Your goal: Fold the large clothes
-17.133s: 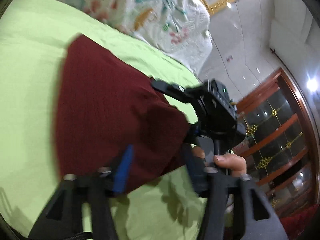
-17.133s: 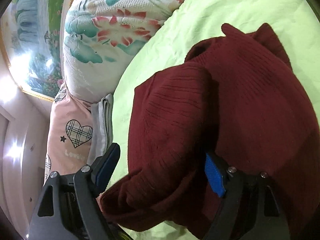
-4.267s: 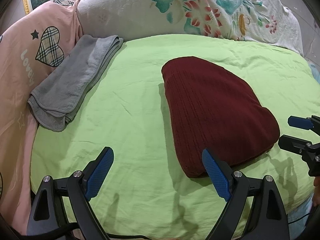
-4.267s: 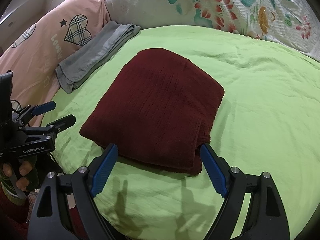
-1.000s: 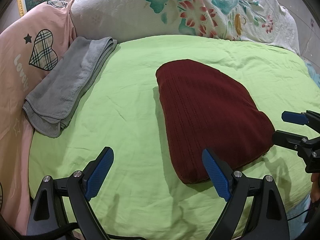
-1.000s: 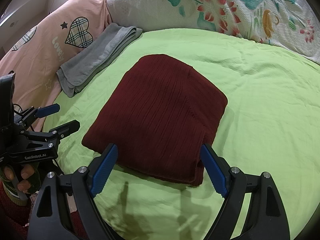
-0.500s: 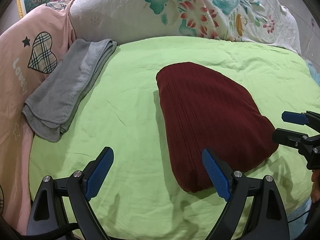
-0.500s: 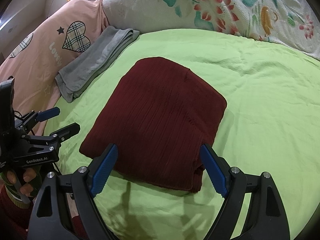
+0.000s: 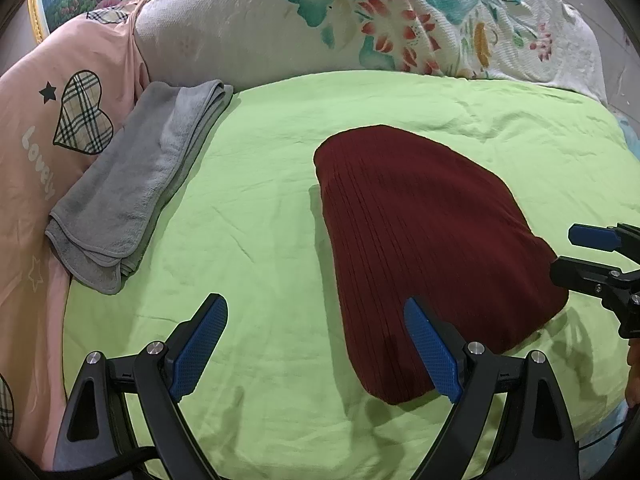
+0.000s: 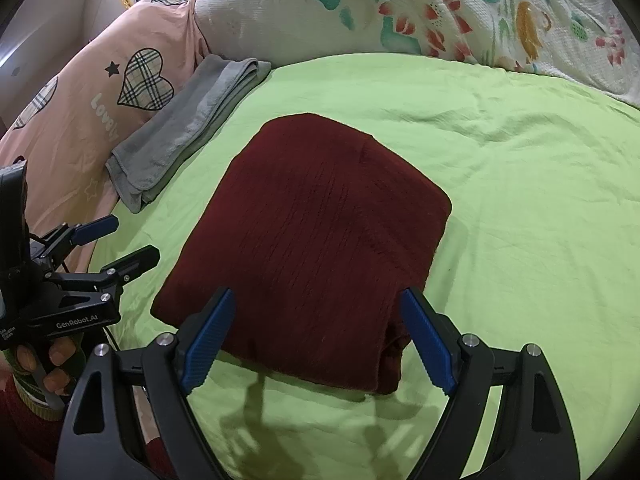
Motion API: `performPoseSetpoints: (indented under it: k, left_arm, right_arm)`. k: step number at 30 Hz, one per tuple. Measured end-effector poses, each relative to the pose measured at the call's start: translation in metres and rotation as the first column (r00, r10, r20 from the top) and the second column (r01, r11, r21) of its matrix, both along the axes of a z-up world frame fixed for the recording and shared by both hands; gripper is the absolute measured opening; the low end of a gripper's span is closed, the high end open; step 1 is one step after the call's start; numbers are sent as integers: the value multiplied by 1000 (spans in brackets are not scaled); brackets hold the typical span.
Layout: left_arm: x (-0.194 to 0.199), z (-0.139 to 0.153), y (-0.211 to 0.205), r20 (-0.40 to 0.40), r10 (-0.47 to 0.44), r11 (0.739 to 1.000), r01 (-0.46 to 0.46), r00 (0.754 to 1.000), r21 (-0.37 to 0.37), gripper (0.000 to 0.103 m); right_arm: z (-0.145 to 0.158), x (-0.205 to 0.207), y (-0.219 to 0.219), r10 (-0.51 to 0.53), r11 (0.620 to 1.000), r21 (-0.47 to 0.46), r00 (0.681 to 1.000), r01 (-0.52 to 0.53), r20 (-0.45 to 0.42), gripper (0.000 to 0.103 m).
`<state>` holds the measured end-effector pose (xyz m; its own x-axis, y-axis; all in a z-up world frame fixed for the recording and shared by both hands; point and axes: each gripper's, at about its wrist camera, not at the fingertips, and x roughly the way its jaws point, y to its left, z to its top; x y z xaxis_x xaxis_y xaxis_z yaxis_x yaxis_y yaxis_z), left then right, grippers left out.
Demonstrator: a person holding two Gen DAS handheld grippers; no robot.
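On green sheet (image 10: 520, 184), folded maroon sweater (image 10: 320, 240), squarish, lying flat

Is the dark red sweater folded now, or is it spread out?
Folded. The sweater lies as a compact block with stacked layers at its near edge; both grippers are open.

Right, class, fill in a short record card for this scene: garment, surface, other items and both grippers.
garment: maroon sweater, folded into a compact rectangle, lying flat
surface: green bedsheet
other items: folded grey towel beside pink pillow; floral quilt behind
left gripper: open, holding nothing
right gripper: open, holding nothing
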<state>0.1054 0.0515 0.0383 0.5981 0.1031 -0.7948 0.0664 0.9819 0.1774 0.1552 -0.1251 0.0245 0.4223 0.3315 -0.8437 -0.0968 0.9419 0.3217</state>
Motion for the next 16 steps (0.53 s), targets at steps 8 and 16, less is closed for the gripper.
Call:
performPoseSetpoints:
  k: [8, 16]
  left_arm:
    - [2, 1, -3, -2, -3, 1000, 3, 1000, -1, 91]
    - [8, 3, 1, -4, 19, 1000, -19, 1000, -16, 91]
  right_arm:
    - [-1, 5, -4, -4, 1000, 4, 1000, 4, -3, 85]
    - [-2, 9, -6, -7, 1000, 8, 1000, 7, -2, 85]
